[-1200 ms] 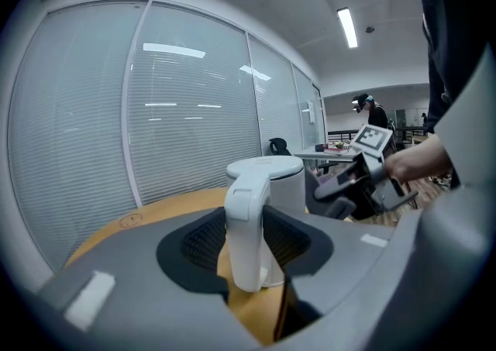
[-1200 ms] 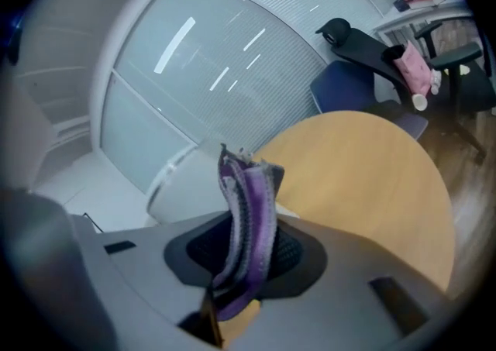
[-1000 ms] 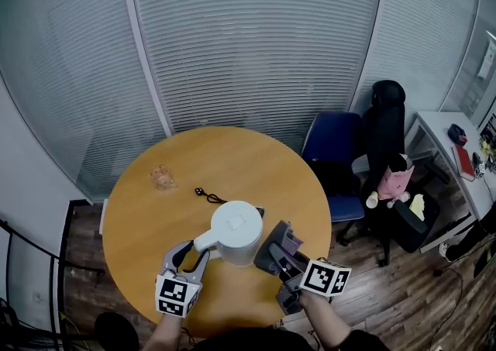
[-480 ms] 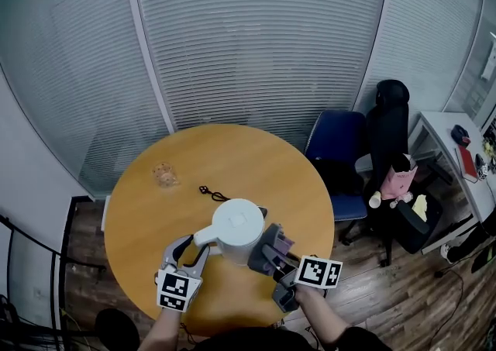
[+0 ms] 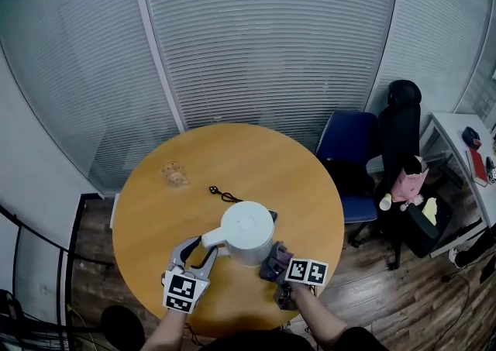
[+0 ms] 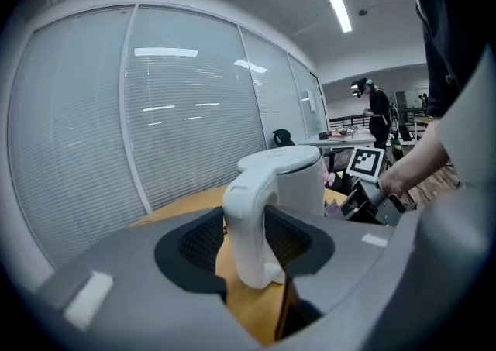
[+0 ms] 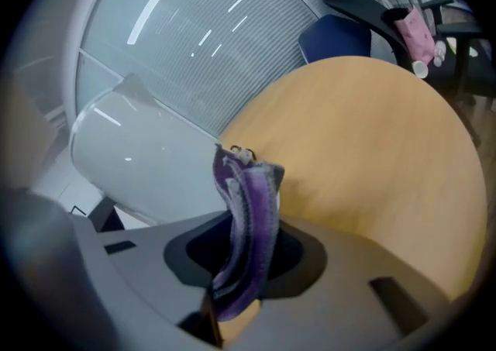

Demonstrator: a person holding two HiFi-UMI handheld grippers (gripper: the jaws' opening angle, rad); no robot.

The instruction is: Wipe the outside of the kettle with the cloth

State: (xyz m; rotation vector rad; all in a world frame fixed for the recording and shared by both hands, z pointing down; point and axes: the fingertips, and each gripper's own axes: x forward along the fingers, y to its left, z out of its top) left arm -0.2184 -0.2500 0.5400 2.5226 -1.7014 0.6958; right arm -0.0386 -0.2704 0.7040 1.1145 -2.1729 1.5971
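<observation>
A white kettle [image 5: 248,232] stands near the front edge of the round wooden table [image 5: 155,210]. Its handle [image 5: 211,239] points toward me. My left gripper [image 5: 195,252] is shut on that handle [image 6: 252,225], whose sides press against both dark pads. My right gripper [image 5: 276,260] sits low at the kettle's right side, shut on a folded purple cloth [image 5: 280,252]. In the right gripper view the cloth [image 7: 248,218] sticks up from between the jaws, right beside the kettle's white wall [image 7: 147,163]. Whether it touches the wall I cannot tell.
A thin black cable [image 5: 221,194] lies just behind the kettle. A small clear glass [image 5: 174,174] stands at the table's left. A blue chair [image 5: 349,156] and a black office chair [image 5: 403,132] with a pink soft toy [image 5: 409,185] stand to the right. Blinds cover the glass wall behind.
My right gripper has come down along the kettle's right side with the cloth, from beside the lid to near the table. The left gripper and kettle have kept still.
</observation>
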